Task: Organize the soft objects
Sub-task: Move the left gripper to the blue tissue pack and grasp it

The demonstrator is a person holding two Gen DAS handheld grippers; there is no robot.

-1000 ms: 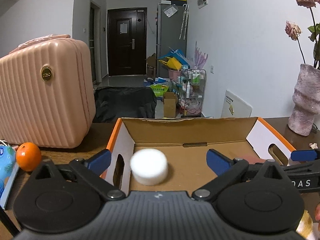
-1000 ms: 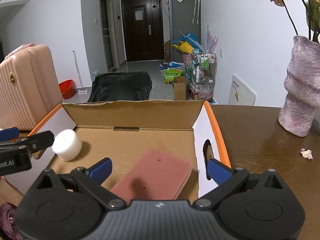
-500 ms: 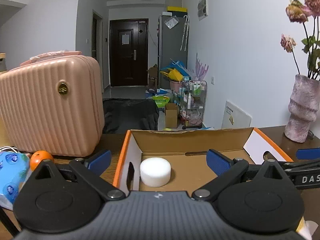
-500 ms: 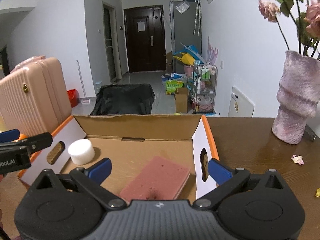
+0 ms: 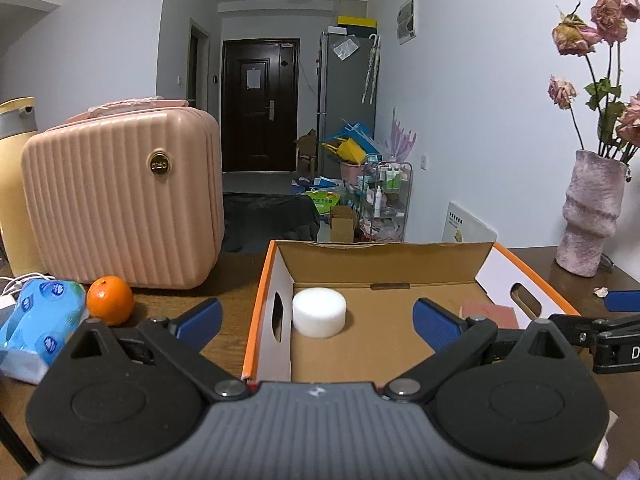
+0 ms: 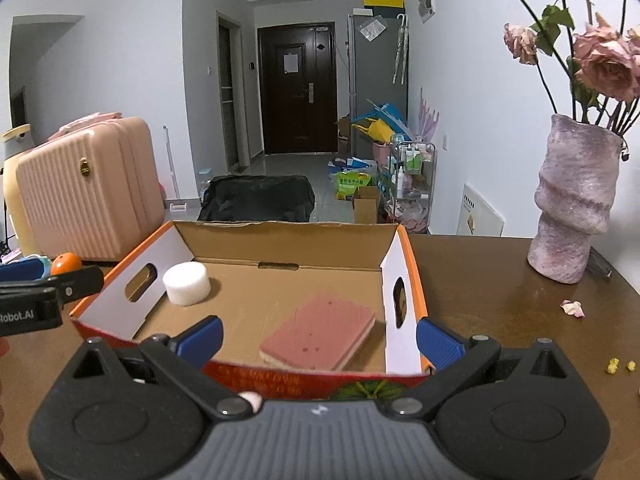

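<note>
An open cardboard box (image 5: 384, 258) (image 6: 288, 236) with orange edges sits on the brown table. Inside it a white foam cylinder (image 5: 319, 312) (image 6: 187, 283) rests by the left wall, and a pink sponge pad (image 6: 320, 332) (image 5: 486, 314) lies flat toward the right. My left gripper (image 5: 316, 322) is open and empty, held in front of the box's near left corner. My right gripper (image 6: 318, 340) is open and empty too, back over the box's near wall. Each gripper's tip shows at the edge of the other's view.
A pink ribbed suitcase (image 5: 124, 196) stands left of the box, with an orange (image 5: 110, 300) and a blue tissue pack (image 5: 38, 324) before it. A mauve vase (image 6: 576, 204) with dried roses stands at the right. Petals (image 6: 573, 308) and crumbs lie on the table.
Both grippers have drawn back and up from the box. The foam cylinder and the pink sponge stay in the box and look smaller and farther away.
</note>
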